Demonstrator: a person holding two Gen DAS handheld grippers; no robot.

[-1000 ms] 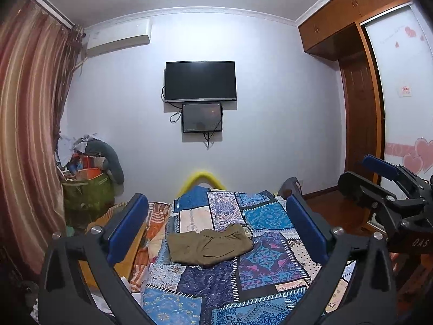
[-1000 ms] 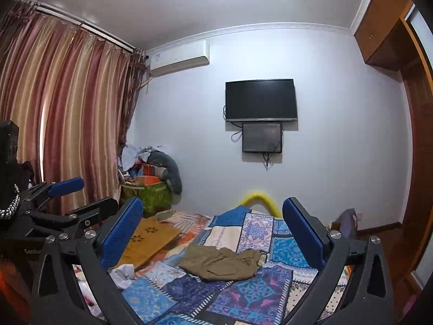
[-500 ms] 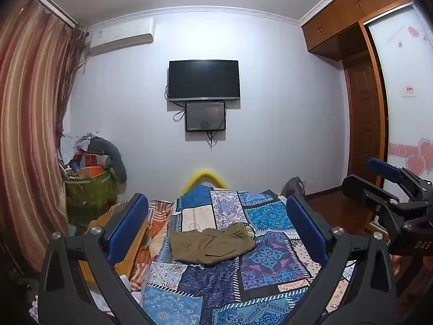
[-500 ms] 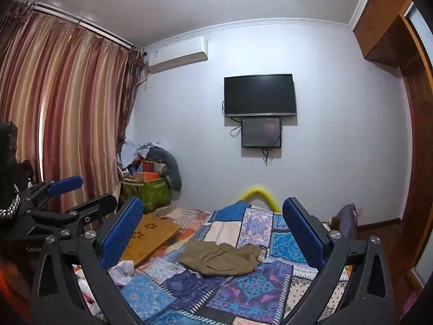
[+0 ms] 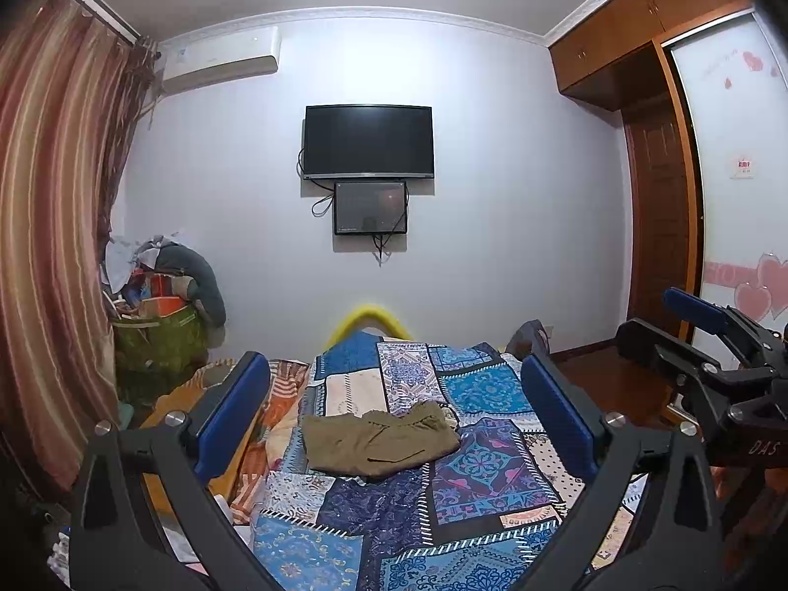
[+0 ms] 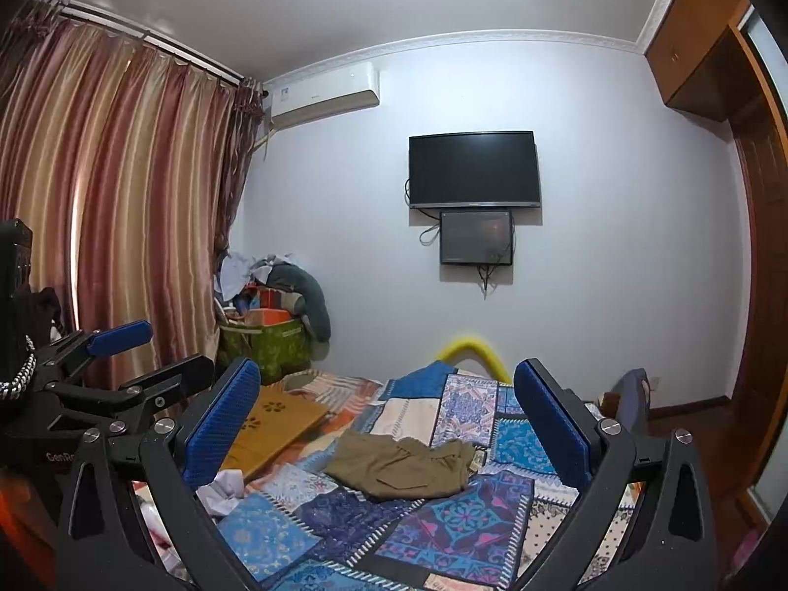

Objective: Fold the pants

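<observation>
Olive-brown pants (image 5: 379, 443) lie in a loose, crumpled heap on the blue patchwork bedspread (image 5: 487, 482), also seen as pants (image 6: 401, 465) in the right wrist view. My left gripper (image 5: 394, 413) is held high above the near end of the bed, open, nothing between its blue pads (image 5: 231, 413). My right gripper (image 6: 386, 423) hangs likewise, open and empty, well short of the pants. Each gripper shows at the edge of the other's view: the right gripper (image 5: 709, 349) and the left gripper (image 6: 123, 364).
A tan folding board (image 6: 276, 423) and crumpled white cloth (image 6: 224, 490) lie left of the bedspread (image 6: 453, 517). A green bin (image 6: 268, 352) heaped with clothes stands by striped curtains (image 6: 123, 207). A TV (image 5: 368, 142) hangs on the far wall; wardrobe (image 5: 660, 187) at right.
Both cameras have tilted and drifted slightly, so the bed and pants sit a little lower and closer in view. Both grippers stay open; the pants have not moved.
</observation>
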